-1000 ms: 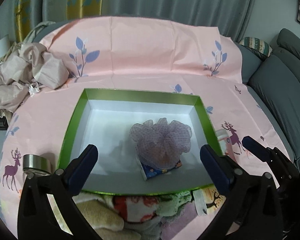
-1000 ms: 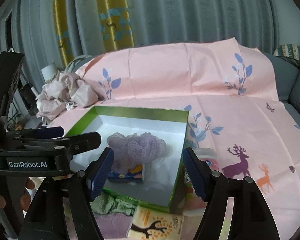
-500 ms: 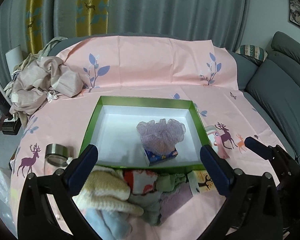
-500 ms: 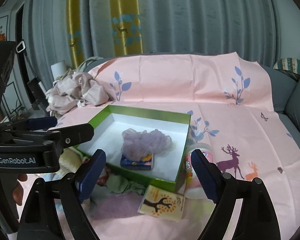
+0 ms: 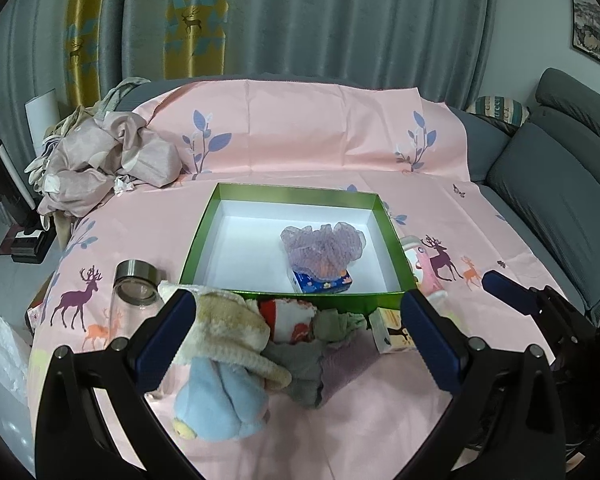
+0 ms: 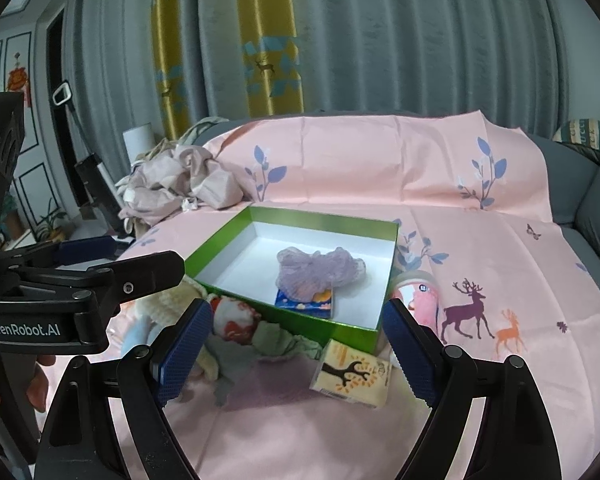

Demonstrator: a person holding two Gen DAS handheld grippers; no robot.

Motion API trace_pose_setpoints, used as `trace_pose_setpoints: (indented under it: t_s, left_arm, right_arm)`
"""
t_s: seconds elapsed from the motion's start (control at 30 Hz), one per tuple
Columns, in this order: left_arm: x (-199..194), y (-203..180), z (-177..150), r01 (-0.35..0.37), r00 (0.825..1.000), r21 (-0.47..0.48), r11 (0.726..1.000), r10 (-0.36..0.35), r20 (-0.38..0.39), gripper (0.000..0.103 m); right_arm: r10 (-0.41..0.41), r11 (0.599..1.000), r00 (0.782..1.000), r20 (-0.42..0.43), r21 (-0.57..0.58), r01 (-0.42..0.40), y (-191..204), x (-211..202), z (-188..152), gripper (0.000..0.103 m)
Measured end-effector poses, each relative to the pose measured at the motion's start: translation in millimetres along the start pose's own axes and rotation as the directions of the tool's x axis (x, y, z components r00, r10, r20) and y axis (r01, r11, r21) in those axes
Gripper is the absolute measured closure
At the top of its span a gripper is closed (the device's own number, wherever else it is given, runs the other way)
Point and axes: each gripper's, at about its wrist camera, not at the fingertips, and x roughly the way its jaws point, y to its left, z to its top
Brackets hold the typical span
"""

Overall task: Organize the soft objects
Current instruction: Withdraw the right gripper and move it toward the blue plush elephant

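A green box with a white inside lies on the pink cloth. In it a lilac mesh pouf rests on a small blue packet. In front of the box is a pile of soft things: a beige and light-blue plush toy, a red and white cloth, a green cloth and a lilac towel. My left gripper hangs open over the pile, holding nothing. My right gripper is open and empty too.
A glass jar with a metal lid lies left of the box. A pink printed bottle and a yellow tree-print packet lie at the box's right corner. Crumpled beige fabric sits far left, a grey sofa on the right.
Both grippers have drawn back from the box and risen, so the soft pile in front of it has come into view. The right gripper's jaws have spread wider.
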Motion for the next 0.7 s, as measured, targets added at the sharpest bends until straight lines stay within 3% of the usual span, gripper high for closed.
trace_pose_setpoints:
  t_s: [0.7]
  left_arm:
    - [-31.3, -2.2, -27.2, -0.034, 0.998, 0.010, 0.999, 0.033, 0.057, 0.001]
  right_arm:
    - [0.021, 1.000, 1.000, -0.004, -0.002, -0.021, 8.6, -19.5, -24.3, 0.016]
